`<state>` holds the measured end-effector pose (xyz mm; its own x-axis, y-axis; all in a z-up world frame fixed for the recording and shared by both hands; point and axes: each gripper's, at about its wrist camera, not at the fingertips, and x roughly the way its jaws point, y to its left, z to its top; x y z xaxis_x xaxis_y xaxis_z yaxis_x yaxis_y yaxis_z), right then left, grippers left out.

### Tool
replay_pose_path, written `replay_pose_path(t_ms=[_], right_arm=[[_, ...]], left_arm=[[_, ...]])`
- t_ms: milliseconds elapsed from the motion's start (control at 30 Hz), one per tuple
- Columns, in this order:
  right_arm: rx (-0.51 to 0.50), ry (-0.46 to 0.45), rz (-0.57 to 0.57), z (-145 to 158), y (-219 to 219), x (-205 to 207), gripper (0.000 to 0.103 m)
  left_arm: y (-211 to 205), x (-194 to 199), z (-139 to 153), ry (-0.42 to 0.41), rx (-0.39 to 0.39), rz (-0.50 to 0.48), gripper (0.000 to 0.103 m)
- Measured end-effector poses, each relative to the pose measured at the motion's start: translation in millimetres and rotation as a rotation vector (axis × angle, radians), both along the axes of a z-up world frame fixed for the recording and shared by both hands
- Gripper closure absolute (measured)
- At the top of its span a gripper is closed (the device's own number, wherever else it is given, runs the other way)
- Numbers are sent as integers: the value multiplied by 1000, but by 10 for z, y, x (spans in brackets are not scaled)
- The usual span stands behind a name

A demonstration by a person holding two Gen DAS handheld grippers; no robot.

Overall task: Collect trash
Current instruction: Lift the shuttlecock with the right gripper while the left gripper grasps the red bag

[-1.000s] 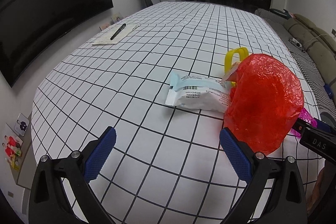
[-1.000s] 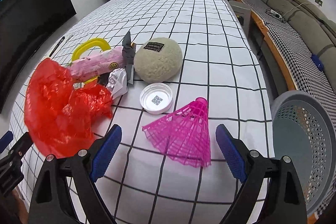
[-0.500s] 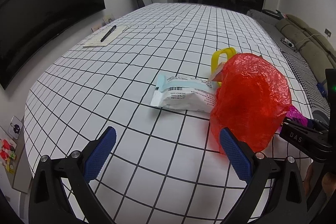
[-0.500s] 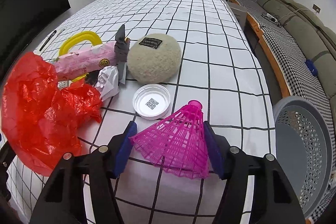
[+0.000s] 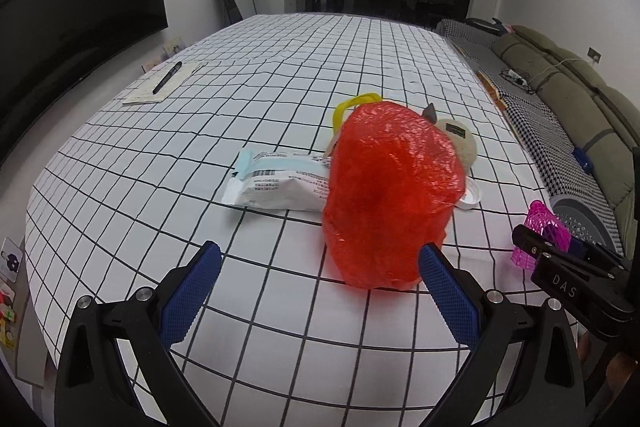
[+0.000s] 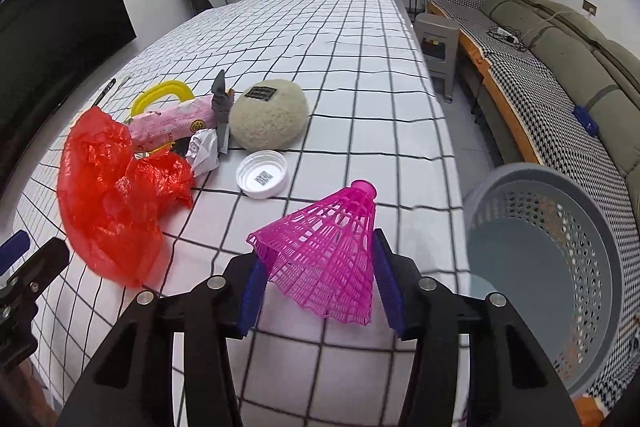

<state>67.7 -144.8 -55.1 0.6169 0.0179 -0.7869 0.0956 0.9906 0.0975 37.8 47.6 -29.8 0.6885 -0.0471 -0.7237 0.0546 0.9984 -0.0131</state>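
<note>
The right gripper (image 6: 318, 287) pinches a pink mesh cone (image 6: 324, 259) between its blue pads (image 6: 386, 291), the cone's wide rim toward the camera and its narrow tip pointing away. In the left wrist view the same cone (image 5: 544, 231) shows at the far right, caught in the black fingers of that gripper (image 5: 560, 259).

The left gripper (image 5: 316, 291) hovers low over the checked table (image 5: 280, 99) with its jaws spread wide and nothing between them. Its right pad (image 5: 448, 299) sits just beside the lower edge of a crumpled red bag (image 5: 388, 199), though contact cannot be told.

The red bag (image 6: 112, 195) lies near the table's front edge. Behind it in the left view rests a white packet (image 5: 276, 183) with blue stripe and barcode, touching the bag. From the right view, a pink wrapper (image 6: 172, 123) lies across a yellow ring (image 6: 160, 95), a wad of white paper (image 6: 204, 151) sits just beside it, and a grey foil strip (image 6: 221, 111) stands between the wrapper and a round beige puff (image 6: 270, 115) with a black label. A white lid (image 6: 262, 179) lies flat in front of the puff, near the cone's tip.

A grey perforated basket (image 6: 592, 267) stands off the table's right side, just beside the right gripper. Farther back on the table, a pen (image 5: 167, 78) lies on a sheet of paper (image 5: 148, 95).
</note>
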Motion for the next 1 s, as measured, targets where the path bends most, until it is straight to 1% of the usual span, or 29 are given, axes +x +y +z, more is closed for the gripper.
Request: replay_pose_path(t_ms=[133, 233, 533, 567, 633, 667, 700, 733, 800, 833, 867, 900, 1000], right_arm=[[22, -11, -26, 43, -140, -186, 55], [37, -15, -38, 60, -218, -284, 55], [80, -24, -62, 49, -409, -493, 55], [83, -23, -65, 44, -430, -513, 55], [90, -23, -72, 38, -462, -531, 55], [93, -23, -75, 34, -480, -545, 55], [95, -23, -79, 33, -492, -548, 55], [98, -23, -82, 32, -508, -550, 55], [102, -24, -87, 28, -538, -575, 55], [103, -25, -89, 33, -552, -590, 55], [104, -28, -91, 39, -573, -604, 55], [104, -32, -92, 50, -584, -622, 55], [108, -45, -99, 91, -616, -677, 55]], left_arm=[[-121, 12, -25, 5, -21, -20, 6], [-232, 56, -48, 13, -22, -31, 6], [-436, 356, -203, 30, 32, 15, 6], [-434, 368, -206, 27, 35, 19, 8], [-426, 354, -198, 13, 45, 29, 21], [-432, 352, -193, 11, 50, 30, 33], [-432, 351, -190, 14, 49, 26, 40], [-434, 350, -189, 19, 42, 20, 44], [-436, 337, -174, 25, 24, 7, 58], [-440, 323, -161, 24, 21, 3, 62], [-447, 307, -150, 22, 20, -1, 71], [-453, 289, -130, 19, 17, -8, 75], [-463, 213, -48, 1, 2, -23, 79]])
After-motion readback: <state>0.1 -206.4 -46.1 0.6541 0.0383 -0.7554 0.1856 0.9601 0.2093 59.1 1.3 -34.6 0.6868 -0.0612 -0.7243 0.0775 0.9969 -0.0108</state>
